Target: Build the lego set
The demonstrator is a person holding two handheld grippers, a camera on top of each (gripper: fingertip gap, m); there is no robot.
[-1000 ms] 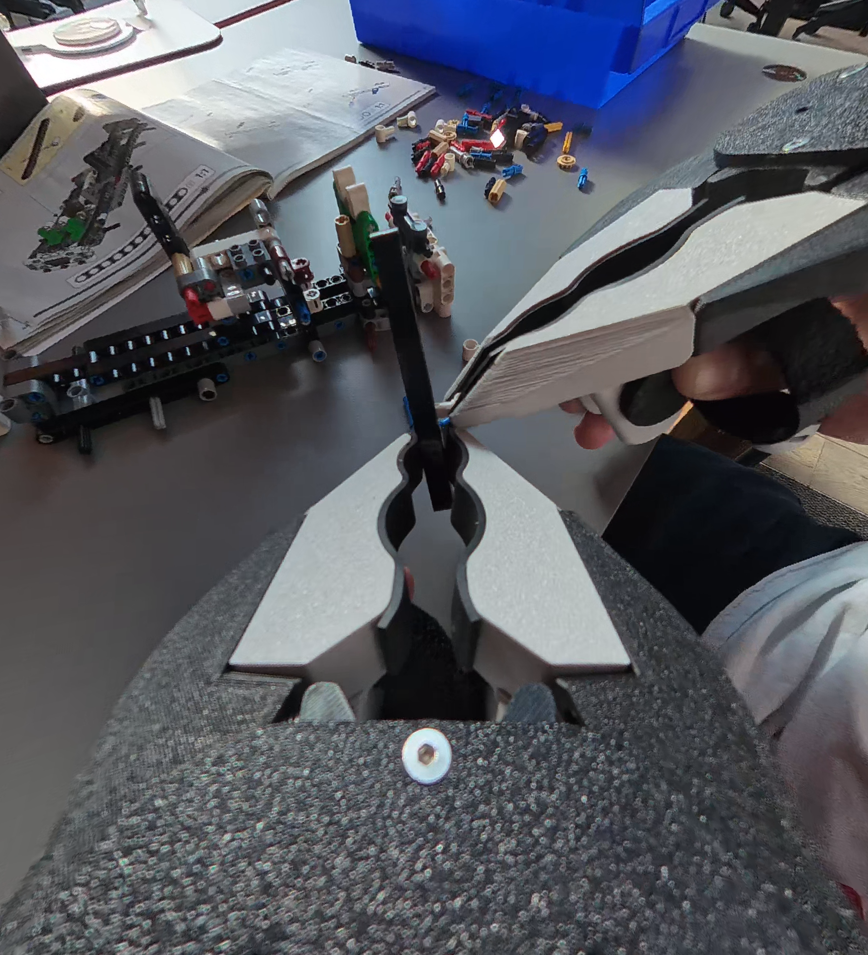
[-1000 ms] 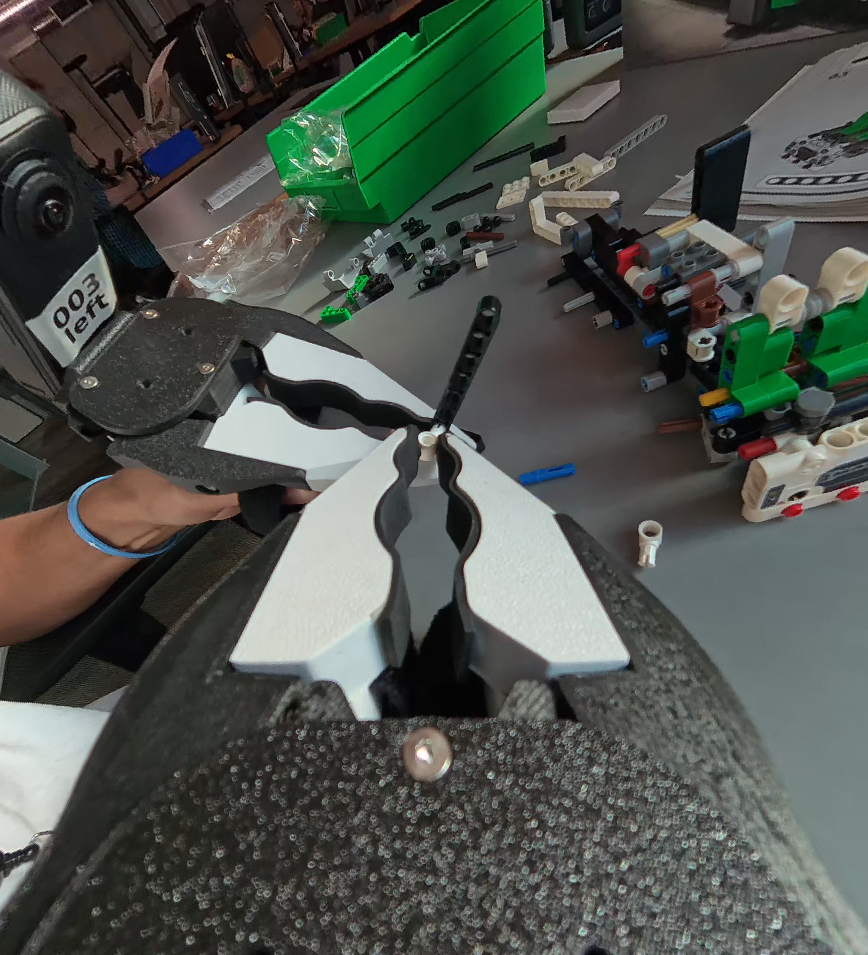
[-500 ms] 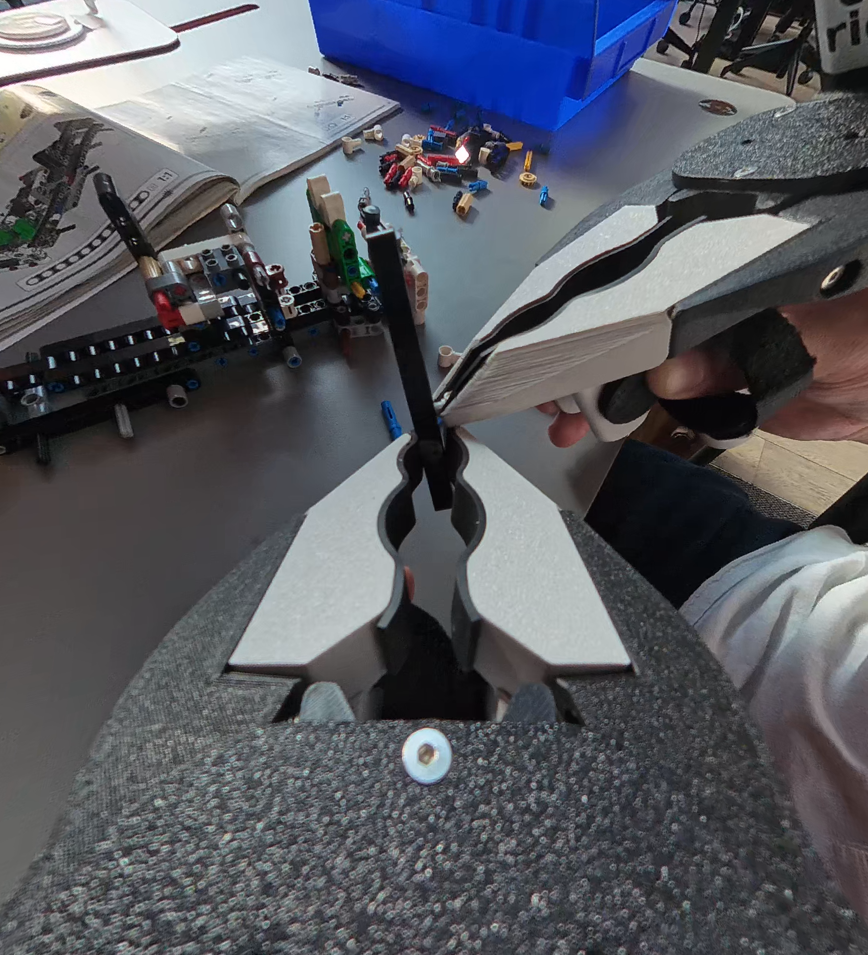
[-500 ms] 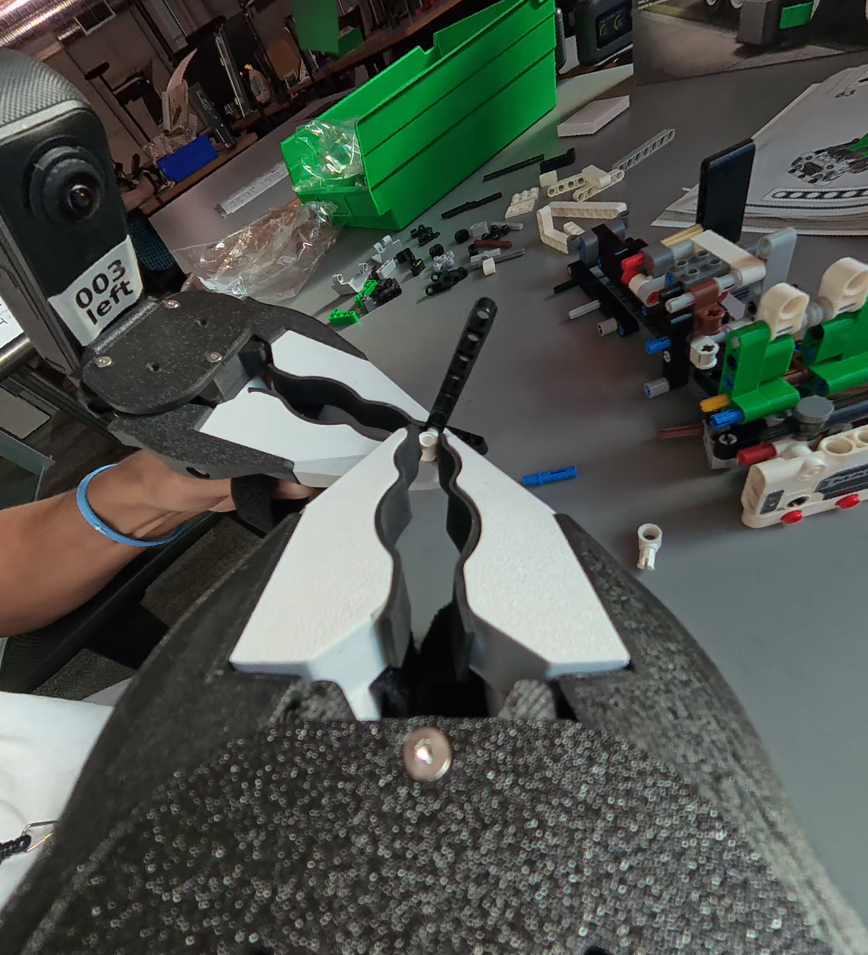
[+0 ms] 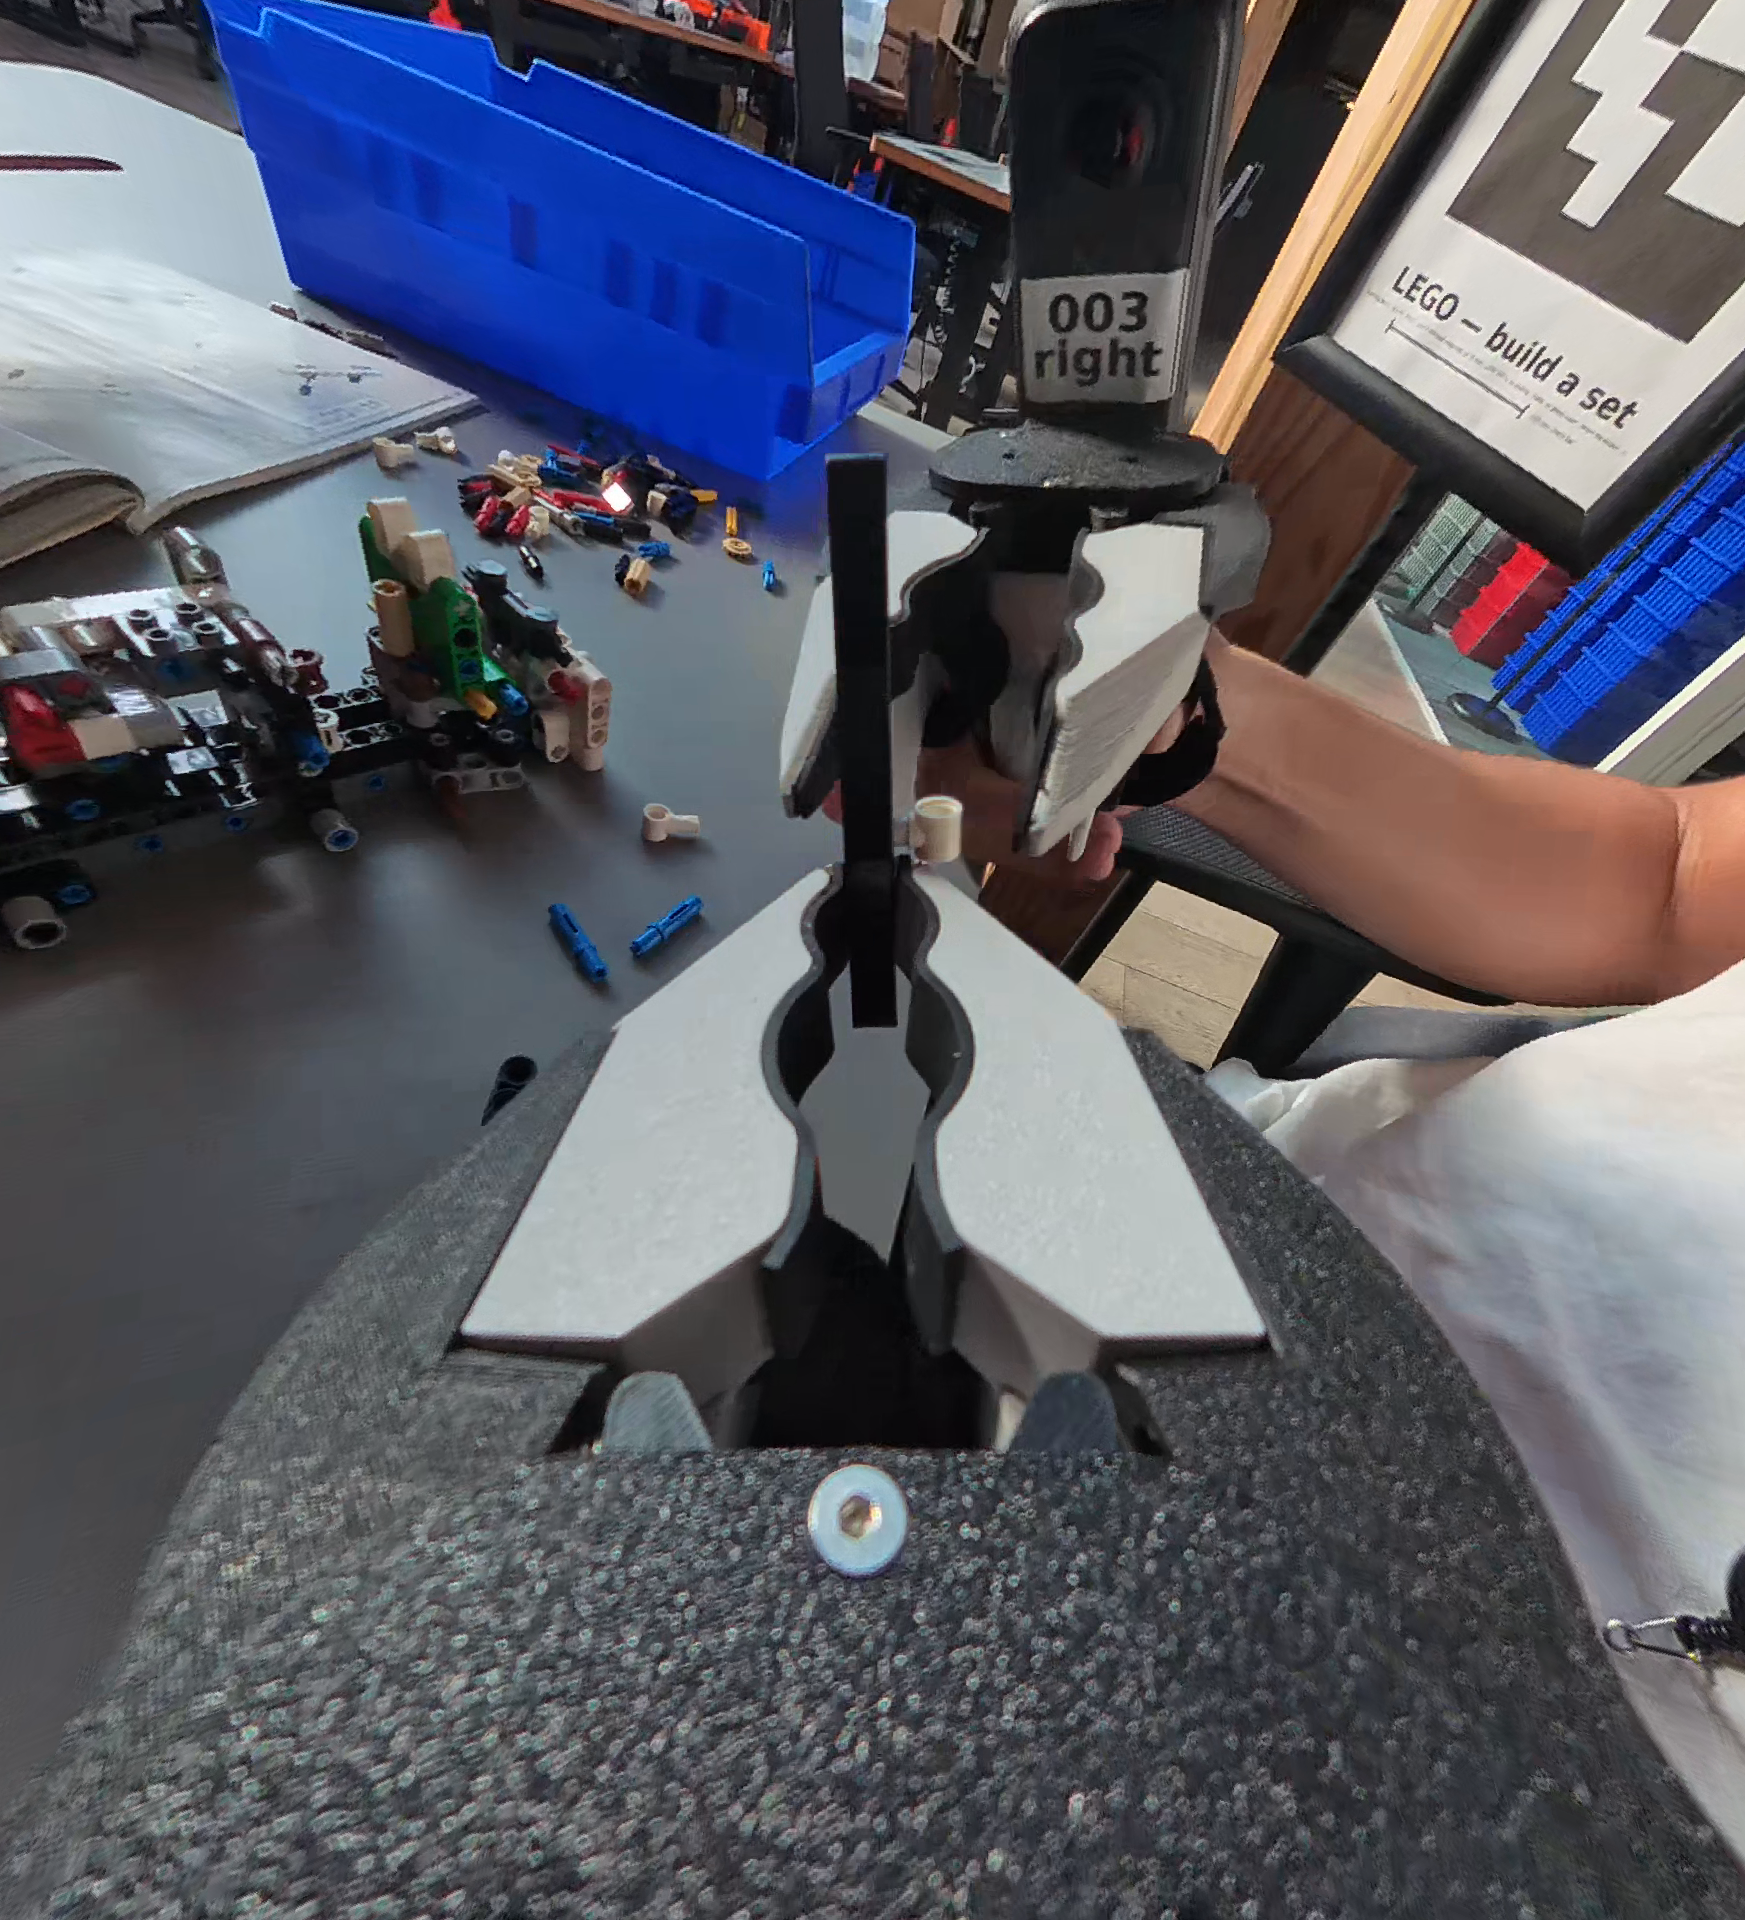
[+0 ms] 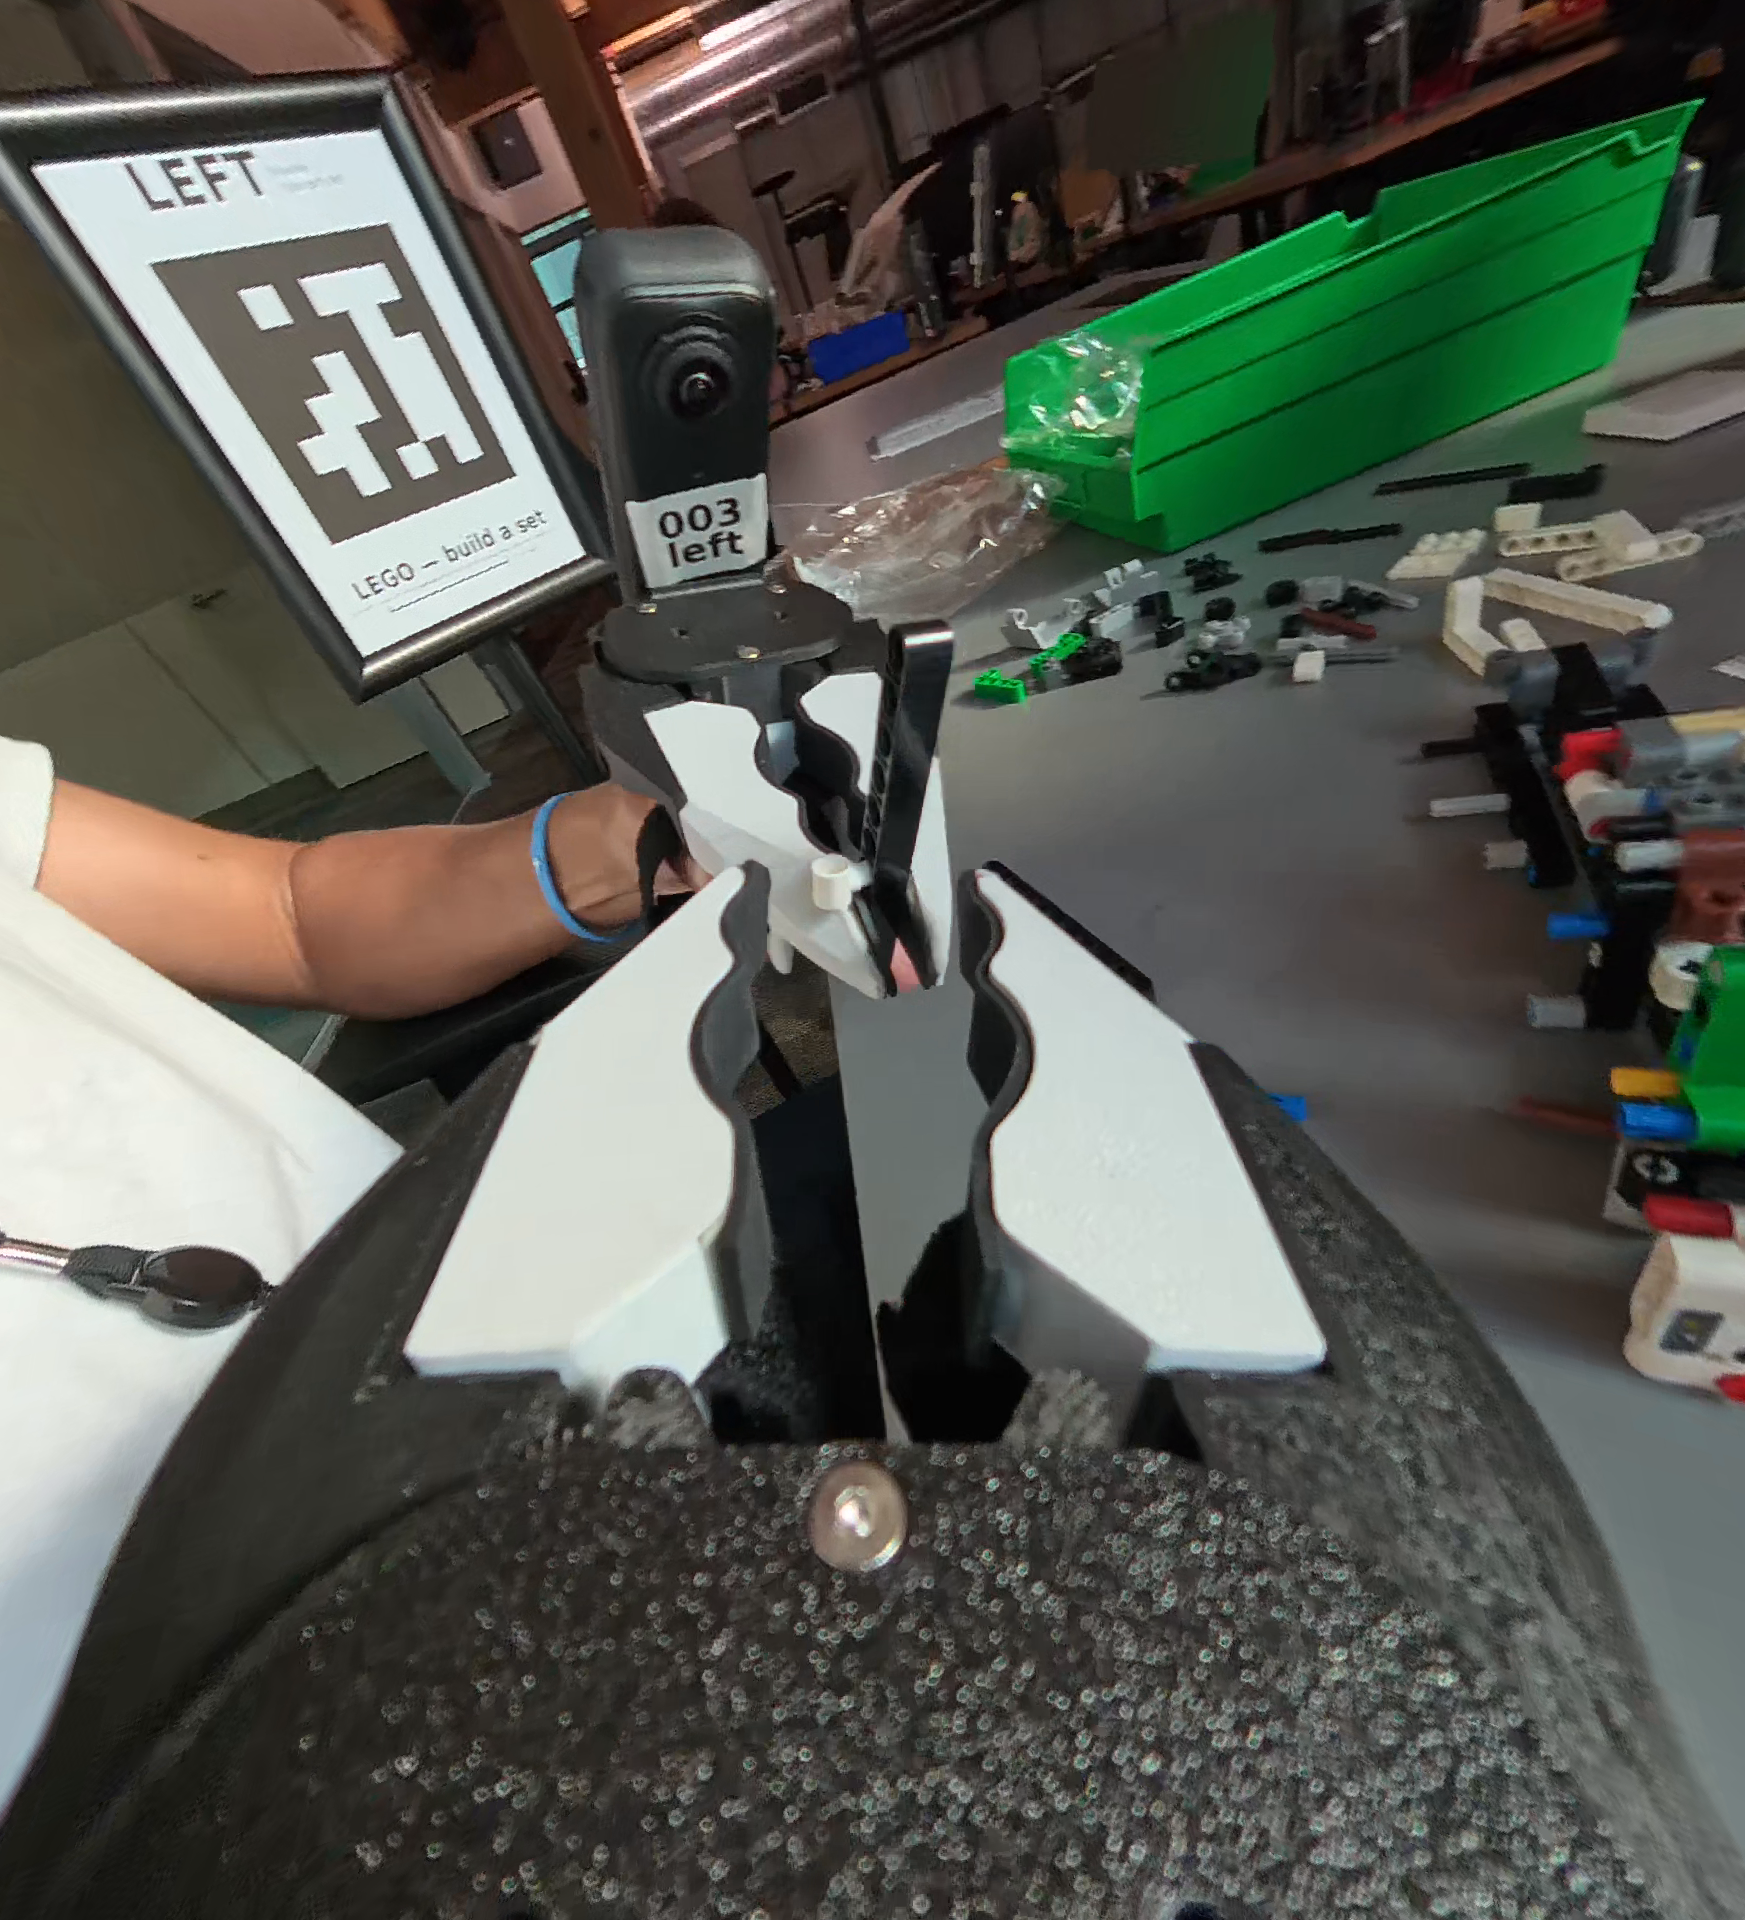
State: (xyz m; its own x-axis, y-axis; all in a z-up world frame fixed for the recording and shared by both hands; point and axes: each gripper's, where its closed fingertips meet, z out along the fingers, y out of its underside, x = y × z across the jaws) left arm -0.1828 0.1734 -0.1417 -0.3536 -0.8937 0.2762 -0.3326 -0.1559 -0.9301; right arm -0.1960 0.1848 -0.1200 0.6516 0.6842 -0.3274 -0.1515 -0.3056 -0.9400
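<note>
On the far left of the dark grey counter (image 5: 172, 1143) lies the long, half-built lego model (image 5: 224, 717) of black beams with grey, red and green blocks, set down out of the way so both my tools can work in the air near me. Just right of it, two small blue plastic pins (image 5: 629, 935) and a tan connector piece (image 5: 670, 823) lie loose on the counter, near enough to fetch. Farther back, a scatter of small mixed pieces (image 5: 587, 509) sits in front of the big blue plastic bin (image 5: 535, 260), beside the open instruction booklet (image 5: 172, 384).

In the middle, my left gripper (image 5: 870, 883) is clenched on the lower end of a long black lego beam with holes (image 5: 860, 665). I hold it upright, off the counter, so its side faces my other tool and does not twist when something is pushed into it. A small tan peg connector (image 5: 935, 828) sticks out of the beam's right side, just above my fingers (image 5: 722, 1091); I judge it seated in a hole.

To the right, my right gripper (image 6: 863, 883) stands released, its fingers (image 6: 1107, 1122) spread apart with nothing between them, pointing at the beam from close by. I take this as letting go of the peg. In its own view the green plastic bin (image 6: 1367, 343) sits far right, with more white and black loose parts (image 6: 1263, 623) before it.
</note>
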